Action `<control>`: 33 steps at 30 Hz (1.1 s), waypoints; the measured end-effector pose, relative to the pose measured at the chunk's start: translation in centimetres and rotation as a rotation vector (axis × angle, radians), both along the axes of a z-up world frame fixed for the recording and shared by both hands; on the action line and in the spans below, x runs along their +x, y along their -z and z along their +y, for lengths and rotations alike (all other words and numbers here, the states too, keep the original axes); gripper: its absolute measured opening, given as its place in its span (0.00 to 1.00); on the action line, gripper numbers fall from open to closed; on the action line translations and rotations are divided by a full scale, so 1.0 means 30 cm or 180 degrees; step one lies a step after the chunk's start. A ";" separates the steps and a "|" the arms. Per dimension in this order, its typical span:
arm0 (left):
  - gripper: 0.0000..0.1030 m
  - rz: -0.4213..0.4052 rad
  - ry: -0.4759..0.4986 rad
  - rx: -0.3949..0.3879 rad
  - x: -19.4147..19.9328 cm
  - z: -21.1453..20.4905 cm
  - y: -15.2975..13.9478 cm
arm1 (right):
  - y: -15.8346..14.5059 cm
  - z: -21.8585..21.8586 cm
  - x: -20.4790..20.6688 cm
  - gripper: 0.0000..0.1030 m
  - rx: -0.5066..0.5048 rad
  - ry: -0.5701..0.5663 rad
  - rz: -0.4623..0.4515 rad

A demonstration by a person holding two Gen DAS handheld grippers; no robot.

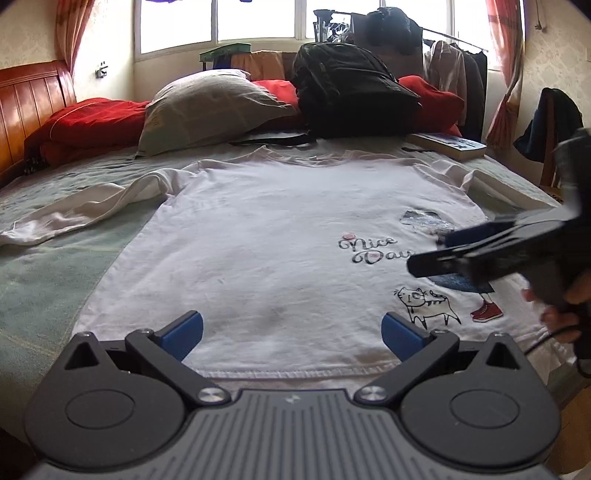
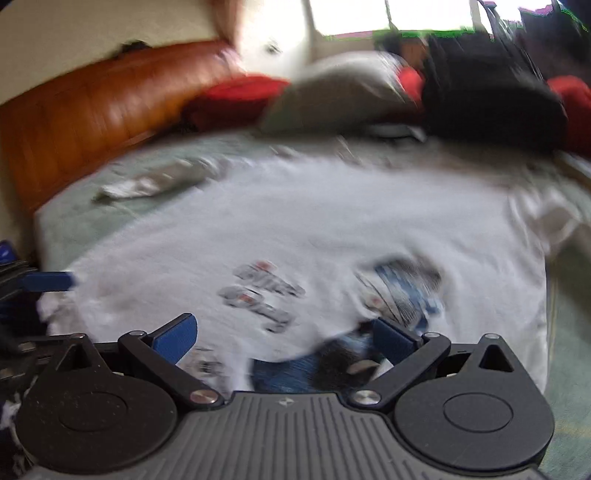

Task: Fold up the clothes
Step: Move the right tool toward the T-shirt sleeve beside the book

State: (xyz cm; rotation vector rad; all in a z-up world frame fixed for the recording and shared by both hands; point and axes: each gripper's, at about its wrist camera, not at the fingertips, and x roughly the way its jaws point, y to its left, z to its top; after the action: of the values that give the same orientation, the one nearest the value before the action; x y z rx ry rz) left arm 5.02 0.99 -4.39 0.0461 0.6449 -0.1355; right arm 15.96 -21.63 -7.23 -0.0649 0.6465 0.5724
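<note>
Left wrist: left claw [image 1: 291,334] wide open, empty, above white shirt [image 1: 280,236] hem; right claw [image 2: 284,341] likewise.

We are in a lived-in home bedroom: a bed [image 1: 55,266] with a wooden headboard [image 1: 33,99], a pillow [image 1: 207,107] and red bedding [image 1: 92,122], curtains [image 1: 506,66] framing a bright window [image 1: 255,18], coats on a rack [image 1: 454,66], a backpack [image 1: 351,85] and a book [image 1: 447,144] on the covers.
</note>
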 end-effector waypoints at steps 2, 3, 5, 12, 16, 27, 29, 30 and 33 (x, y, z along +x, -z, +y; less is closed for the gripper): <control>0.99 0.0005 0.0010 -0.0012 -0.003 0.002 0.004 | 0.024 -0.014 0.015 1.00 -0.0126 0.0126 0.0003; 0.99 0.0008 0.0014 -0.0019 -0.005 0.004 0.006 | 0.036 -0.022 0.023 1.00 -0.0189 0.0188 0.0004; 0.99 0.0006 0.0029 -0.0033 -0.010 0.005 0.007 | 0.054 -0.054 0.027 1.00 -0.0379 0.0441 -0.0057; 0.99 0.0005 0.0104 -0.0025 -0.015 -0.010 0.013 | -0.012 -0.170 -0.037 1.00 0.0239 0.0846 0.0098; 0.99 -0.0010 0.0105 -0.0004 -0.021 -0.014 0.008 | -0.032 -0.061 -0.064 1.00 0.0108 0.0473 0.0013; 0.99 0.0002 0.0152 0.0001 -0.023 -0.037 0.006 | 0.072 -0.110 -0.169 1.00 -0.0164 0.0621 0.0124; 0.99 0.0008 0.0193 0.0011 -0.025 -0.050 0.003 | 0.069 -0.108 -0.183 1.00 -0.0236 0.0587 0.0126; 0.99 0.0006 0.0206 0.0018 -0.026 -0.055 0.001 | 0.068 -0.108 -0.190 1.00 -0.0269 0.0570 0.0129; 0.99 -0.0013 0.0232 0.0038 -0.030 -0.068 -0.009 | 0.039 -0.133 -0.186 1.00 -0.0167 0.0572 0.0248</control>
State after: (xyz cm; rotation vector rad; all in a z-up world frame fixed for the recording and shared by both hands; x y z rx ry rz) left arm 4.10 -1.05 -4.13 0.0813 0.6403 -0.2018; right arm 10.39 -25.63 -8.41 -0.0334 0.7350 0.3859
